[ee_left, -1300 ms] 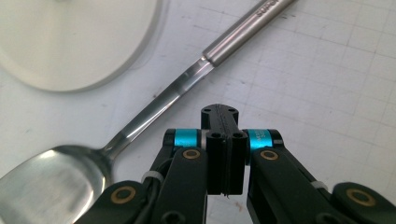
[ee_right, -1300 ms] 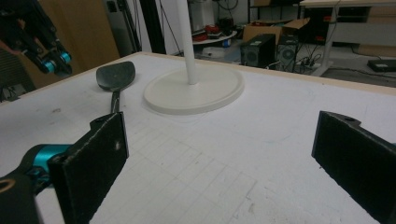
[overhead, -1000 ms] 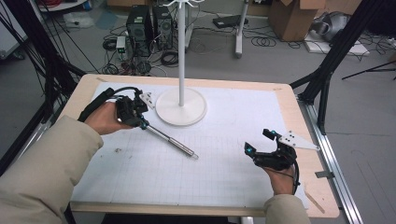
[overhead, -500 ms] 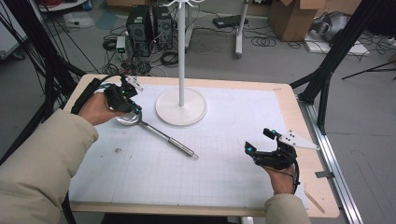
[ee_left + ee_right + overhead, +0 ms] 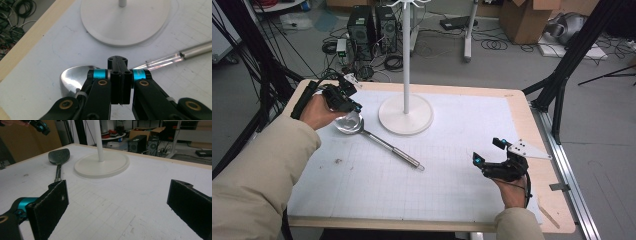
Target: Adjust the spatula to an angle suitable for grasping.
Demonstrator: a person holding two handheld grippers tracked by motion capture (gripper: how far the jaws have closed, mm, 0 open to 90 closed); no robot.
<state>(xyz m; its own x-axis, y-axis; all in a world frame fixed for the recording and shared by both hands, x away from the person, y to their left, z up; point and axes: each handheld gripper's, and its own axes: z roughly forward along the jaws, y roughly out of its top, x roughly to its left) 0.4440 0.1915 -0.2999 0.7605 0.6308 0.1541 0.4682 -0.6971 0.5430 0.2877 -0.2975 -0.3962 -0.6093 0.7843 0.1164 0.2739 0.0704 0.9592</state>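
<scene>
Left gripper (image 5: 348, 100): seen in the high view at the far left of the table, held in the person's left hand (image 5: 319, 111); its jaws are pressed flat together, with nothing caught between them.

Left jaws in their own view: the left gripper (image 5: 120, 72) is seen with the two black pads meeting in one closed block, tipped by turquoise rings on either side.

Spatula (image 5: 379, 140): laid flat on the white mat; its shiny blade is found directly under and just beyond the closed left jaws, and its handle is run off to the right of them. Whether the jaw tips touch the blade cannot be told.

Spatula in the left gripper view: the spatula (image 5: 72, 77) is shown with its blade to the left below the jaw tips, and the handle is seen slanting away to the upper right.

Stand base (image 5: 406, 114): a round white disc with a white pole rising from it, placed ahead of the left jaws and beside the blade, apart from it.

Right gripper (image 5: 492, 155): held in the right hand (image 5: 512, 192) near the table's near right edge; its jaws are spread wide and nothing is held.

Right jaws in their own view: the right gripper (image 5: 117, 200) is seen with bare gridded mat between its two pads.

Spatula from the right jaws: the spatula (image 5: 59, 157) is seen well ahead of them and to the left, blade farthest away, handle pointed back toward the left pad.

Table (image 5: 532, 120): a wooden top covered by the white mat.
</scene>
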